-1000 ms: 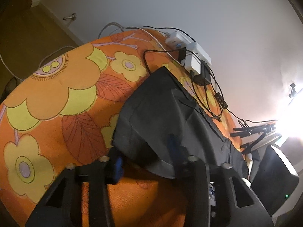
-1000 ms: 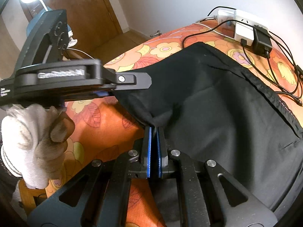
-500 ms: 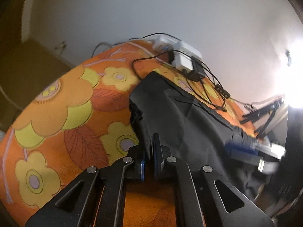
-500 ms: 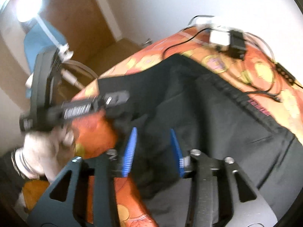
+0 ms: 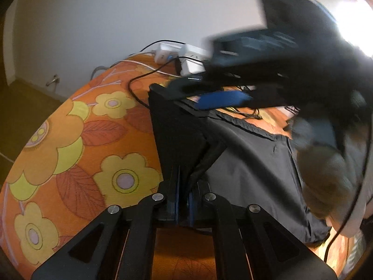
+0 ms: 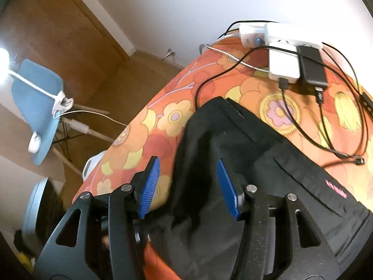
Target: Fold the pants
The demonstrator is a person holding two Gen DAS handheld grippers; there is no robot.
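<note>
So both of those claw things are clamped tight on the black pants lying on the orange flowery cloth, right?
Not quite. Only the left gripper is clamped on the black pants; the left wrist view shows fabric pinched between its closed pads. The right gripper is open: in the right wrist view its blue pads stand well apart, with the pants beyond them. The pants do lie on the orange flowery cloth.

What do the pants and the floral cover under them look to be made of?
Pants: thin black woven cloth, matte, probably cotton or a blend; it drapes and creases softly. Cover: orange printed fabric, matte, with a faint weave; fibre unclear.
</note>
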